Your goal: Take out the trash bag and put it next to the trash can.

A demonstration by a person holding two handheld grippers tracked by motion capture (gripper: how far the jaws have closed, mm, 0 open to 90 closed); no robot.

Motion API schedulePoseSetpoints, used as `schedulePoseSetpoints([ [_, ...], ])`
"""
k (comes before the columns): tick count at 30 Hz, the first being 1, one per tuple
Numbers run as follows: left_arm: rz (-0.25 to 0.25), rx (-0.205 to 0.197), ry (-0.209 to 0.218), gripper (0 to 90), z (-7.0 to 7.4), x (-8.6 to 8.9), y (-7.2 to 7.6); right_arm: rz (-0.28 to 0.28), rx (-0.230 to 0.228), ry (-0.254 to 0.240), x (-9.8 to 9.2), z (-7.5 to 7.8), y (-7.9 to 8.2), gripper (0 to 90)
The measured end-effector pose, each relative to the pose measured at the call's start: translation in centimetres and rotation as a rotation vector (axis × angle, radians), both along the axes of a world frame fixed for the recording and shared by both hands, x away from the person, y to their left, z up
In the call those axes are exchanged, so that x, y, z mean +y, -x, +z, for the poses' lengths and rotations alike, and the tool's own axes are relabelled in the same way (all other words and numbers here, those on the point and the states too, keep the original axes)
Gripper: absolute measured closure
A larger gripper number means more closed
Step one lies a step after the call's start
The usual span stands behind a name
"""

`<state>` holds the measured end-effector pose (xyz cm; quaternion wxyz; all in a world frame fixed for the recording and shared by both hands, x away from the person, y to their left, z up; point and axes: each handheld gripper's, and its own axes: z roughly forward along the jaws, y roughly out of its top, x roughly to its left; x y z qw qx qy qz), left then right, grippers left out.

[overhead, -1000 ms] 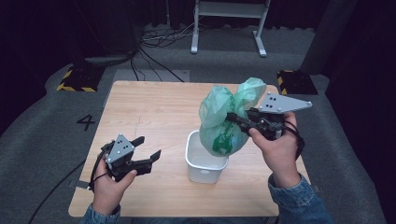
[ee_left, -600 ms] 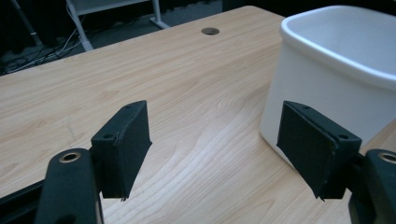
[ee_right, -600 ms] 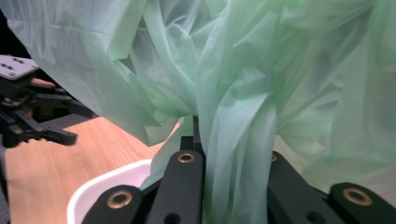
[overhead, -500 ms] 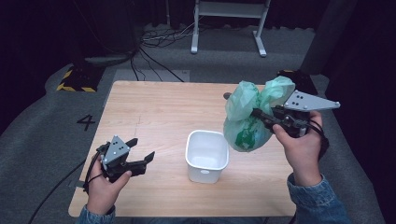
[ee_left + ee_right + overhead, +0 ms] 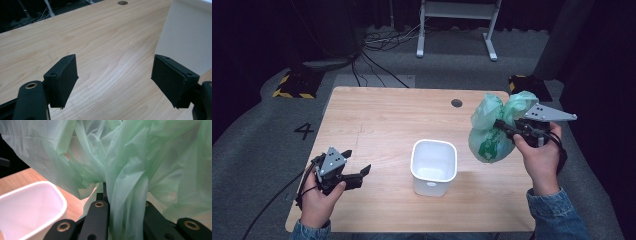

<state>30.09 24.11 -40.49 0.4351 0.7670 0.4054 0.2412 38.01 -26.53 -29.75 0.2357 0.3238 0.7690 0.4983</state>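
The right gripper (image 5: 504, 126) has its jaws clamped on the gathered neck of a green plastic bag (image 5: 492, 130). In the right gripper view the thin green film (image 5: 130, 182) is pinched between the two black jaws and spills over them on both sides. The bag's two knotted ears stand above the grip; its bulging body, printed with a darker green mark, hangs below it, clear of the table (image 5: 377, 115).

Landmark: the white bin (image 5: 434, 166), an open, rounded-square container standing upright on the near half of the table.

- The bag hangs to the right of the bin, well apart from it and higher than its rim, over the right edge of the table.
- The right hand (image 5: 539, 155) holds its gripper just beyond the bag, farther right of the bin.
- The left gripper (image 5: 354, 172) sits to the left of the bin, near it but apart. Its jaws stand wide apart and have just been opening; nothing lies between them. In the left gripper view, bare wood shows between the pads (image 5: 62, 77), and the bin's white wall (image 5: 187, 37) rises beyond the right-hand pad.
- The left hand (image 5: 319, 197) rests near the table's front left corner.
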Motion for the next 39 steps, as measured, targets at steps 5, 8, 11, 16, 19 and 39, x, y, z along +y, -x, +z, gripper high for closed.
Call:
schedulePoseSetpoints([
  [5,0.011,0.011,-0.012,19.2,-0.5,0.6,0.0,-0.004,0.020,0.017,-0.3,-1.7,-1.0,85.1],
  [8,0.015,0.021,-0.022,18.5,-0.8,0.8,0.1,-0.001,0.040,0.029,-0.2,-2.9,-1.5,85.0],
  [11,0.017,0.029,-0.033,18.6,-1.0,0.9,0.2,0.006,0.057,0.040,0.1,-4.0,-2.0,85.1],
  [16,0.018,0.040,-0.047,18.6,-1.4,1.0,0.2,0.014,0.086,0.053,0.6,-5.8,-2.8,84.9],
  [19,0.020,0.049,-0.048,18.6,-1.7,1.1,0.1,0.021,0.112,0.066,1.0,-6.8,-3.1,84.5],
  [39,-0.012,0.065,-0.068,19.4,-2.2,0.3,-0.5,-0.033,0.241,0.071,2.1,-10.1,-4.5,31.4],
])
